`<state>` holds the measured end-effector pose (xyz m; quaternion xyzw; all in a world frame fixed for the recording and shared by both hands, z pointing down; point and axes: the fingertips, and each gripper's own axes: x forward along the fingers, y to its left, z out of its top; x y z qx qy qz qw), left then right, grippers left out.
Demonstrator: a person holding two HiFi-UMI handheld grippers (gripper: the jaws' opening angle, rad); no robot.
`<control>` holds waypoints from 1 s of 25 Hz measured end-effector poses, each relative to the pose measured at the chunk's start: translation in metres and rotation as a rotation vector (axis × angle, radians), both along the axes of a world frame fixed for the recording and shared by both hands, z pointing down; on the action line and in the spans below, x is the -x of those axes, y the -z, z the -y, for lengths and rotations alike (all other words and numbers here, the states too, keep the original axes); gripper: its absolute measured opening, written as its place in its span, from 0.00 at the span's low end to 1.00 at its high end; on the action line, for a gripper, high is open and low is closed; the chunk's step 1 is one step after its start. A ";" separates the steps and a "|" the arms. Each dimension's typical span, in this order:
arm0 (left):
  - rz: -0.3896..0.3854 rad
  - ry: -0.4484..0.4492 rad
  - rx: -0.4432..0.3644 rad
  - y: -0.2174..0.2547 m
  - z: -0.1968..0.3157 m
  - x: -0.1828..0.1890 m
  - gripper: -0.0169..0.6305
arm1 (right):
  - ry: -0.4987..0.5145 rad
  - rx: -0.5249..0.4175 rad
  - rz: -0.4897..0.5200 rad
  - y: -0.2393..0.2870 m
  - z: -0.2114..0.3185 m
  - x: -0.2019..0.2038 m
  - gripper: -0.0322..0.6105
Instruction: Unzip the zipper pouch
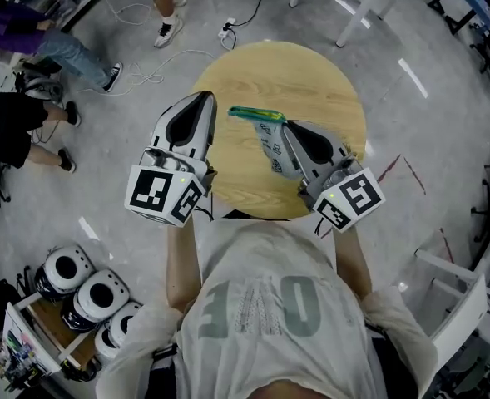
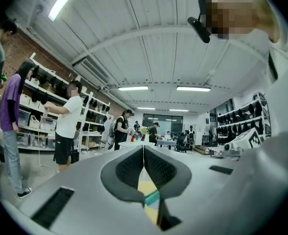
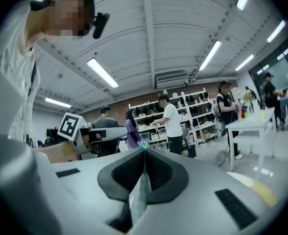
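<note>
R gripper (image 1: 287, 127) has its jaws closed on the zipper pouch (image 1: 270, 145). In the right gripper view a thin pale sheet of the pouch (image 3: 138, 199) runs up betw. the two pads, w/ a bit of teal showing at the jaw tips of the R gripper (image 3: 144, 151).

In the head view the pouch is white w/ dark print. It hangs over the middle of the round wooden tabletop (image 1: 311, 77), right of center. Can't tell if its lower edge touches the wood. The green zipper edge (image 1: 257, 114) sticks out to the left from the top of the pouch, toward the other gripper.

L gripper (image 1: 205, 98) is left of the pouch, jaws pointing to the far side. Its tip is just beside the free end of the zipper edge but apart from it. In the left gripper view the jaws of the L gripper (image 2: 144, 148) are pressed together w/ nothing betw. the pads. Lower down, thru the gap behind the pads, a short teal piece of the zipper edge (image 2: 152, 197) and some yellow tabletop show.

On the floor: a white cable (image 1: 149, 73) at far left, and people's legs nearby. Near left, a rack of round white items (image 1: 86, 289); too small to tell what they are.
</note>
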<state>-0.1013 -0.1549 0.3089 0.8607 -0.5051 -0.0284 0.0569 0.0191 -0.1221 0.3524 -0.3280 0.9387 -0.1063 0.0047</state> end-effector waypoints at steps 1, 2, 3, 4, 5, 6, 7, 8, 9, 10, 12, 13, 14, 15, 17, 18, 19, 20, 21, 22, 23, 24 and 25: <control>0.001 0.005 0.003 -0.001 0.000 0.003 0.07 | 0.009 0.048 0.053 -0.007 0.005 0.004 0.10; 0.002 0.011 0.006 -0.001 0.000 0.006 0.07 | 0.016 0.097 0.104 -0.015 0.010 0.007 0.10; 0.004 0.017 0.008 -0.002 0.000 0.008 0.07 | 0.018 0.144 0.148 -0.023 0.015 0.010 0.10; 0.008 0.023 0.009 -0.002 -0.001 0.010 0.07 | 0.018 0.186 0.184 -0.033 0.020 0.011 0.10; 0.012 0.028 0.010 -0.003 -0.002 0.012 0.07 | 0.015 0.223 0.209 -0.042 0.024 0.013 0.10; 0.016 0.033 0.011 -0.003 -0.002 0.014 0.07 | 0.011 0.253 0.224 -0.051 0.028 0.014 0.10; 0.019 0.037 0.012 -0.003 -0.002 0.016 0.07 | 0.005 0.279 0.229 -0.060 0.032 0.016 0.10; 0.021 0.041 0.013 -0.002 -0.002 0.019 0.07 | -0.001 0.302 0.225 -0.068 0.035 0.018 0.10; 0.022 0.044 0.015 -0.002 -0.002 0.022 0.07 | -0.009 0.321 0.218 -0.076 0.038 0.019 0.10; 0.025 0.048 0.017 -0.001 -0.002 0.025 0.07 | -0.017 0.339 0.210 -0.084 0.041 0.020 0.10; 0.029 0.055 0.020 -0.003 -0.004 0.029 0.07 | -0.038 0.374 0.205 -0.100 0.044 0.017 0.10; 0.031 0.057 0.022 -0.004 -0.005 0.030 0.07 | -0.049 0.392 0.207 -0.108 0.045 0.015 0.10; 0.033 0.058 0.023 -0.006 -0.006 0.031 0.07 | -0.061 0.407 0.210 -0.116 0.047 0.013 0.10; 0.034 0.059 0.025 -0.007 -0.006 0.031 0.07 | -0.072 0.421 0.210 -0.123 0.048 0.010 0.10; 0.036 0.060 0.028 -0.008 -0.006 0.030 0.07 | -0.093 0.443 0.209 -0.134 0.051 0.004 0.10; 0.037 0.059 0.029 -0.009 -0.005 0.029 0.07 | -0.103 0.455 0.209 -0.138 0.053 0.001 0.10; 0.038 0.058 0.031 -0.008 -0.004 0.028 0.07 | -0.113 0.466 0.208 -0.143 0.055 -0.003 0.10; 0.039 0.057 0.032 -0.008 -0.003 0.026 0.07 | -0.124 0.476 0.206 -0.148 0.057 -0.007 0.10; 0.040 0.055 0.033 -0.008 -0.002 0.025 0.07 | -0.135 0.485 0.204 -0.152 0.059 -0.011 0.10; 0.040 0.054 0.034 -0.008 -0.001 0.024 0.07 | -0.148 0.494 0.205 -0.157 0.061 -0.015 0.10; 0.040 0.052 0.035 -0.009 -0.001 0.024 0.07 | -0.162 0.504 0.210 -0.162 0.064 -0.020 0.10; 0.040 0.050 0.036 -0.009 0.000 0.022 0.07 | -0.179 0.515 0.219 -0.167 0.066 -0.025 0.10; 0.039 0.048 0.036 -0.010 0.000 0.021 0.07 | -0.197 0.525 0.227 -0.172 0.069 -0.031 0.10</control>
